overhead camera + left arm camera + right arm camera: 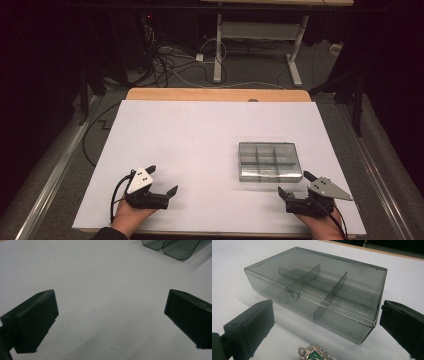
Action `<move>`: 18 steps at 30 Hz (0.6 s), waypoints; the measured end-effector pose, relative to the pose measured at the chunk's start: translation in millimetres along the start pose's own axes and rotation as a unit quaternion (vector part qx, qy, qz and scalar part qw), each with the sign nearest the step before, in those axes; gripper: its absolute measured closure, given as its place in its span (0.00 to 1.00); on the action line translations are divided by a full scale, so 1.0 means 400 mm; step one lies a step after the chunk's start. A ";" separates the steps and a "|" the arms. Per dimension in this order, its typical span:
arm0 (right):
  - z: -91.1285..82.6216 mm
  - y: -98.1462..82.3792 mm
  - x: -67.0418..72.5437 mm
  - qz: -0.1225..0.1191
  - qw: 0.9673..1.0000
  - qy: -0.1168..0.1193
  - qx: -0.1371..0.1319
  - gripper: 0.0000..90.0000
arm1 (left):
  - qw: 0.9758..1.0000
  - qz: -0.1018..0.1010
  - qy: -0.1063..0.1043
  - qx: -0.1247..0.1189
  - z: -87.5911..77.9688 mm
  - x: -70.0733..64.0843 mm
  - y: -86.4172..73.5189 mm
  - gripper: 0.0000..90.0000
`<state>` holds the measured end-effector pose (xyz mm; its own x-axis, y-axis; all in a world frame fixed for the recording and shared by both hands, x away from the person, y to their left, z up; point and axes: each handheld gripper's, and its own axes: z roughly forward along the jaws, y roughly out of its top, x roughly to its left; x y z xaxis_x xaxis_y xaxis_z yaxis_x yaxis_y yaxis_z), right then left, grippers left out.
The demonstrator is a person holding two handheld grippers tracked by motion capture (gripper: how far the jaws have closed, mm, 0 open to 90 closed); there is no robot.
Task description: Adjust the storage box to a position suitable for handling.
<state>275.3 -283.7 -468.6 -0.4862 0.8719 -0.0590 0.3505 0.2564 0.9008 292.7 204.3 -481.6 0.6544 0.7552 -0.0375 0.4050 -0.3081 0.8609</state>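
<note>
Fingers on both grippers stand wide apart with nothing between them: our left gripper [162,181] rests low on the near left of the white surface [190,145], our right gripper [296,183] on the near right, just short of the box. From the left gripper view its fingers [35,320] frame bare surface, with a corner of the box at the top edge. The thing in play is the smoky clear plastic compartment box [269,161], lying flat on the right half of the surface, lid closed, dividers showing through, compartments look empty. From the right gripper view the box [319,290] sits straight ahead between the fingers [252,327], small latch [291,292] on the near long wall facing us. A little metal badge with green enamel [313,355] lies on the surface just in front of the box, near the right gripper. Handling guess: box is light, rigid, thin-walled, smooth and slippery, so it likely slides on the surface if pushed from one side and could crack or flex if squeezed hard. Best hold looks like across a short end or a corner, fingers on lid and base together, or one gripper steadying a wall while the other works the latch. Badge looks small, hard, flat, best pinched by its edges, easy to nudge away.
</note>
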 end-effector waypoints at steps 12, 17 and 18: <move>-0.002 -0.002 -0.001 -0.006 1.000 -0.002 0.000 0.00 | 1.000 0.006 -0.001 0.002 0.001 -0.004 -0.001 0.00; -0.002 -0.003 0.000 -0.007 1.000 -0.001 0.001 0.00 | 1.000 0.007 -0.002 0.005 0.003 -0.003 0.000 0.00; -0.002 -0.003 -0.001 -0.007 1.000 -0.001 0.001 0.00 | 1.000 0.007 -0.002 0.005 0.003 -0.003 0.000 0.00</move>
<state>274.4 -284.6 -469.4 -0.4888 0.8694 -0.0722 0.3450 0.2686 0.8993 292.8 202.8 -482.0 0.6620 0.7490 -0.0273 0.4019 -0.3240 0.8564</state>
